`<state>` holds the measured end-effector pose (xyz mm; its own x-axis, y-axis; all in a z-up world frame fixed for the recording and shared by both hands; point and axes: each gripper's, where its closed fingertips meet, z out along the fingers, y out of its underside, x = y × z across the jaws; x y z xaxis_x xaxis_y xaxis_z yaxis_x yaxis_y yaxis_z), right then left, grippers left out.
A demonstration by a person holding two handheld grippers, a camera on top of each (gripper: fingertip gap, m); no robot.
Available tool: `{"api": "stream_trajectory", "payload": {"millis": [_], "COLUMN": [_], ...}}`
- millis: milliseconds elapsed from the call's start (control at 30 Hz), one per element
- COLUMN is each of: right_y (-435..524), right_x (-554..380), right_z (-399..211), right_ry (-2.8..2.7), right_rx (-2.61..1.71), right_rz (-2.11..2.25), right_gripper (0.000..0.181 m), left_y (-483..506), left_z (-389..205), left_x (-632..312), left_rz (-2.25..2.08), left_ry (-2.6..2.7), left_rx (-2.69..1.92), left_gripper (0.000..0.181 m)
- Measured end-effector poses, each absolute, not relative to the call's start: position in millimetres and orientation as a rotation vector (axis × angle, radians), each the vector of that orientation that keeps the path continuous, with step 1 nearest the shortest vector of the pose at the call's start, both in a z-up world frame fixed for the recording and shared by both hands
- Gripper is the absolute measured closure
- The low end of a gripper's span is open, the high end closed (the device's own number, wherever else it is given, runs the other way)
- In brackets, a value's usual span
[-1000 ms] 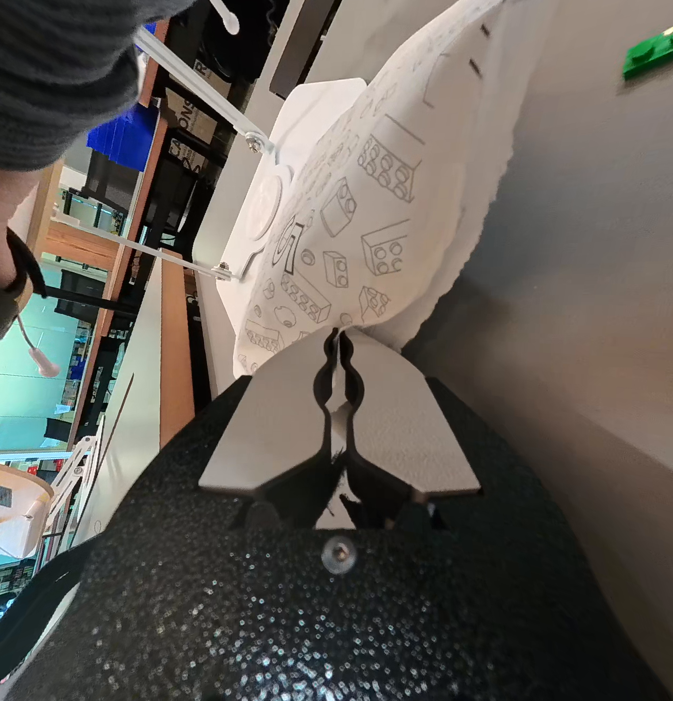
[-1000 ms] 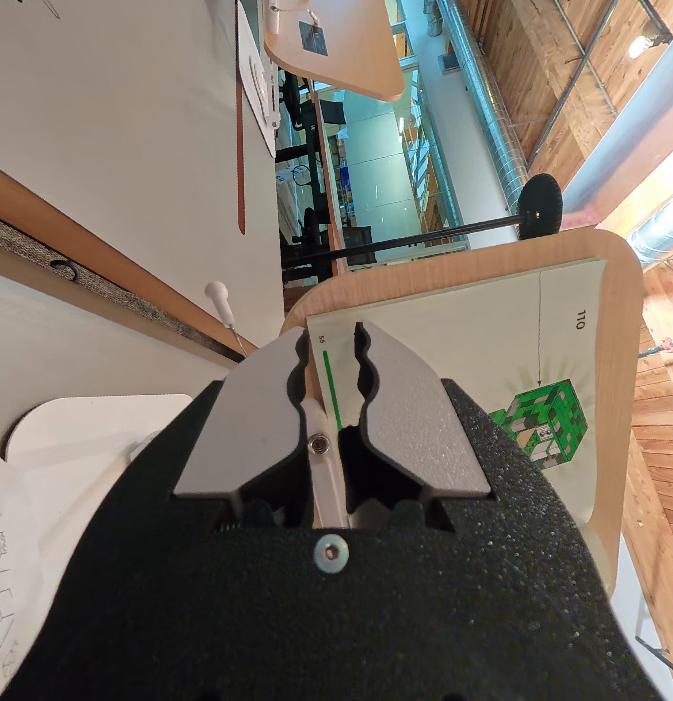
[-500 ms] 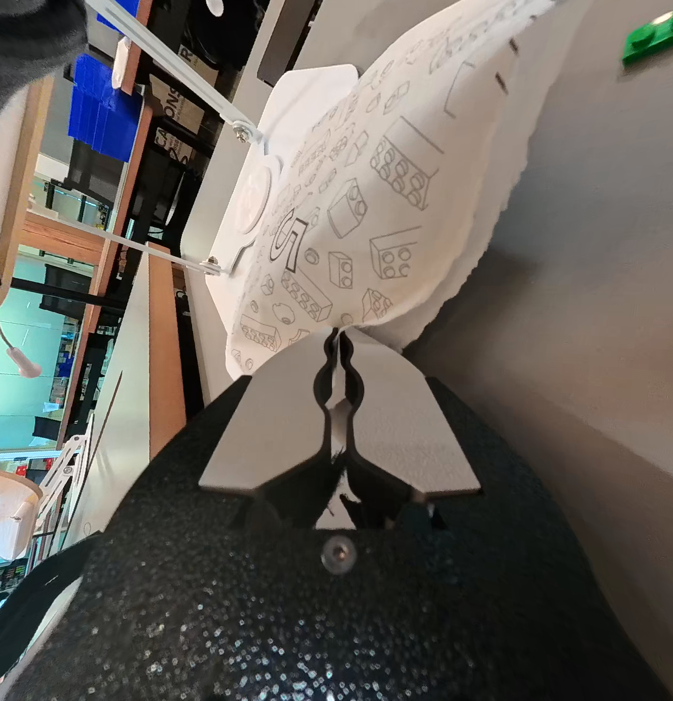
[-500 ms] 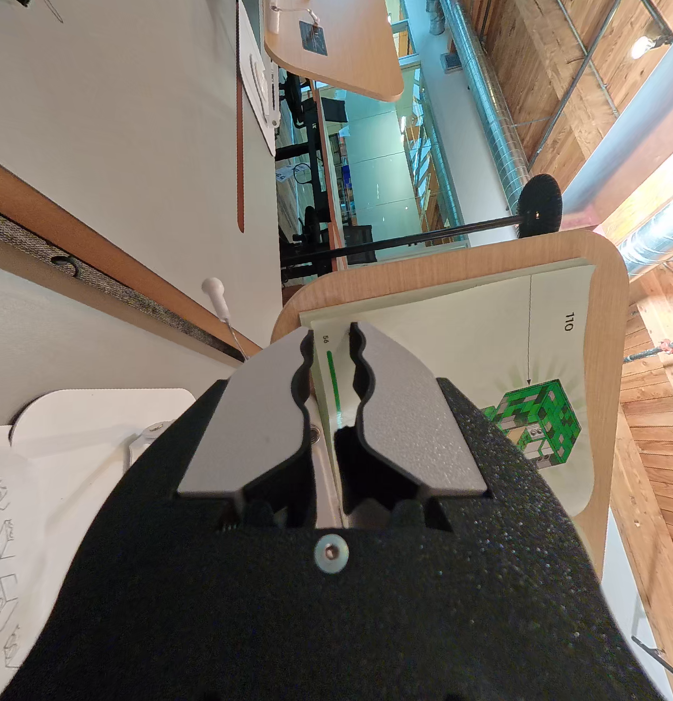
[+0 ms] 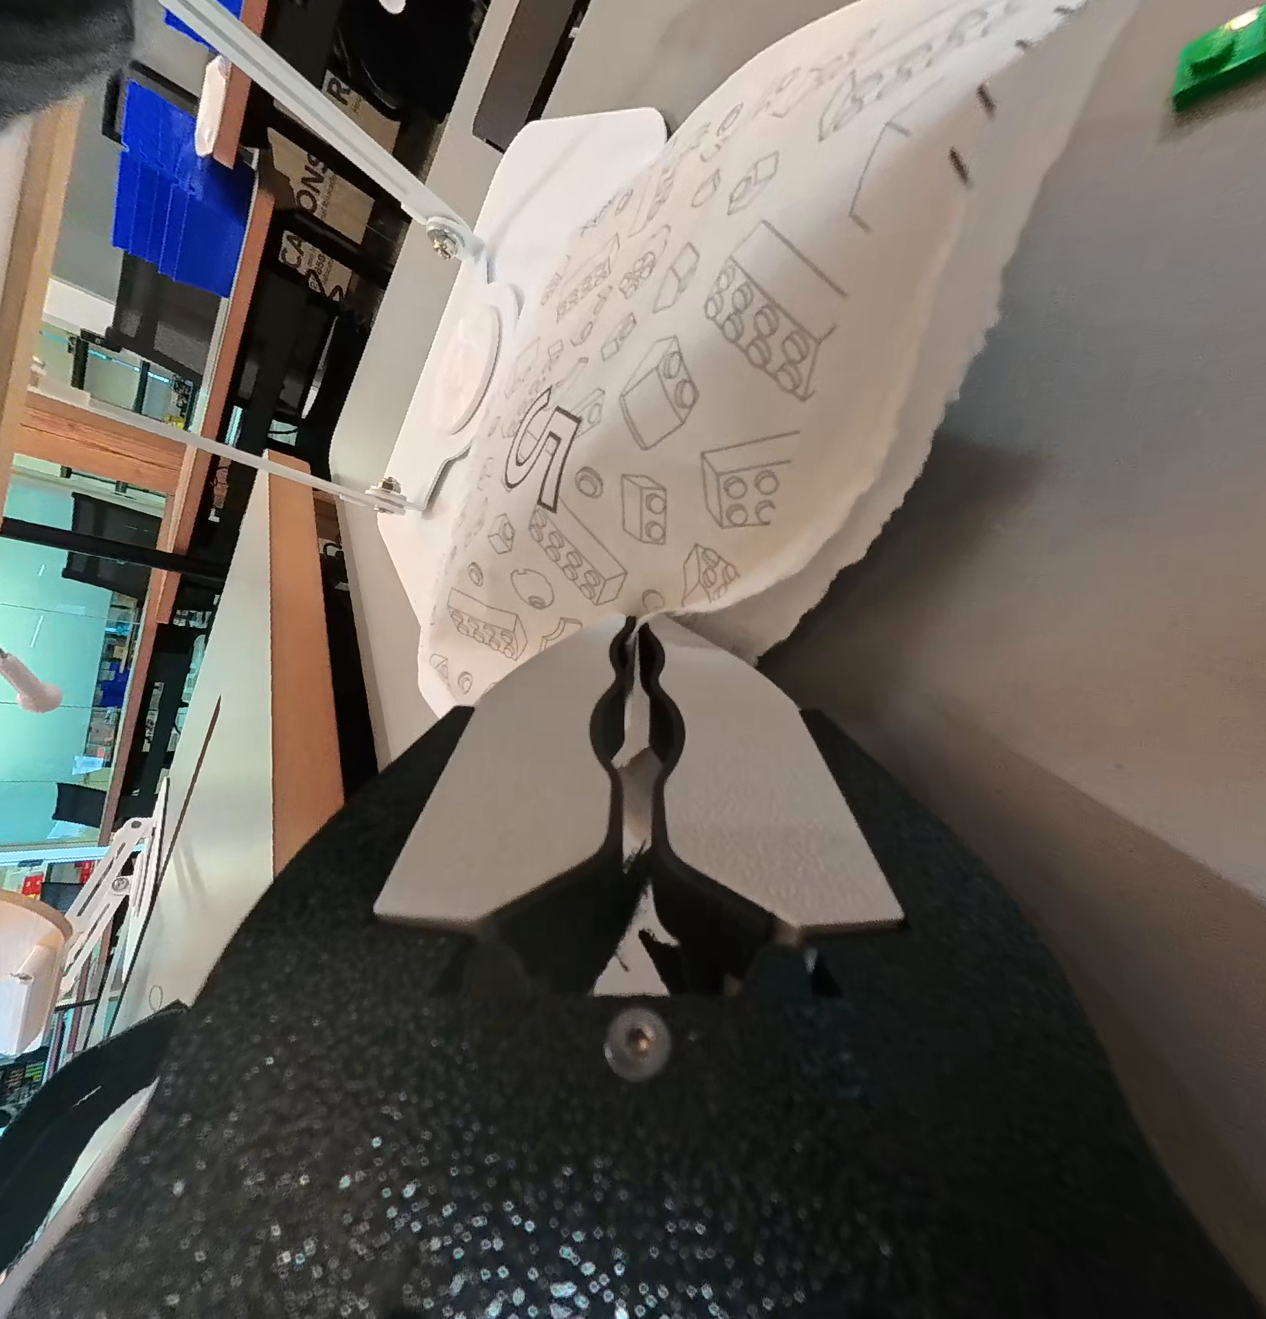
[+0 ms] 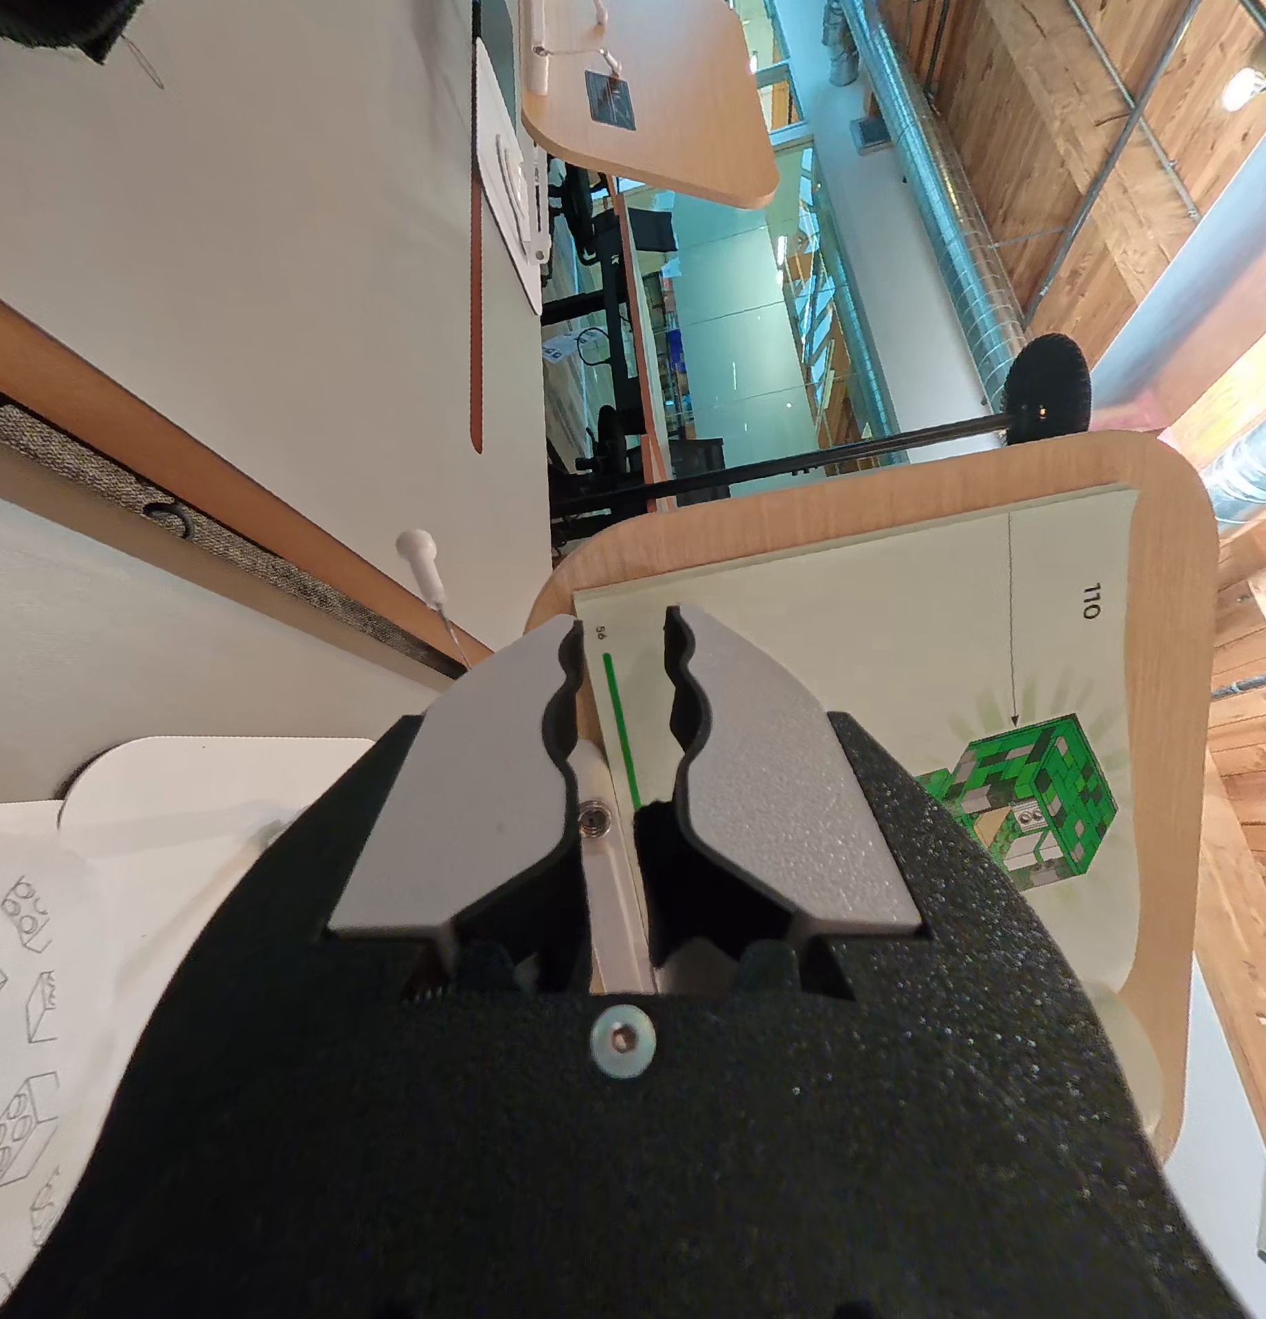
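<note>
The left hand-held gripper (image 5: 638, 632) is clenched on the edge of a white paper bag printed with grey brick outlines (image 5: 694, 371). The bag is lifted clear of the grey desk (image 5: 1086, 571). Beyond the bag, a small flat green brick (image 5: 1233, 61) lies on the desk. The right hand-held gripper (image 6: 624, 621) is released, jaws parted before the pale instruction booklet page (image 6: 865, 642) on a rounded light wooden board (image 6: 1179, 642).
</note>
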<state>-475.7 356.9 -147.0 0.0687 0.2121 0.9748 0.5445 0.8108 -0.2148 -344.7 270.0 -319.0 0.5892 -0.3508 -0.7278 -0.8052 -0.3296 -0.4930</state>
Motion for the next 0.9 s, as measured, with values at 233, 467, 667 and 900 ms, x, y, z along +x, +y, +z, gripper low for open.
{"api": "stream_trajectory", "payload": {"millis": [233, 467, 667, 900], "right_y": [371, 374, 362, 364], "right_x": [-476, -472, -471, -477], "right_z": [-145, -138, -145, -154], "right_ry": [-1.493, -1.458, -1.533, -1.575], "right_rx": [-0.685, -0.683, -0.666, -0.602], "right_rz": [-0.308, -0.357, -0.244, -0.375], "right_gripper": [0.16, 0.161, 0.159, 0.158], "left_y": [270, 270, 270, 270], "left_z": [-320, -321, -322, -324], "left_x": [-345, -345, -344, -345], "left_rz": [0.635, 0.633, 0.631, 0.626], "left_ry": [0.928, 0.93, 0.934, 0.936], "left_rx": [-1.924, -1.93, -1.933, -1.942], "left_gripper": [0.181, 0.181, 0.181, 0.181]}}
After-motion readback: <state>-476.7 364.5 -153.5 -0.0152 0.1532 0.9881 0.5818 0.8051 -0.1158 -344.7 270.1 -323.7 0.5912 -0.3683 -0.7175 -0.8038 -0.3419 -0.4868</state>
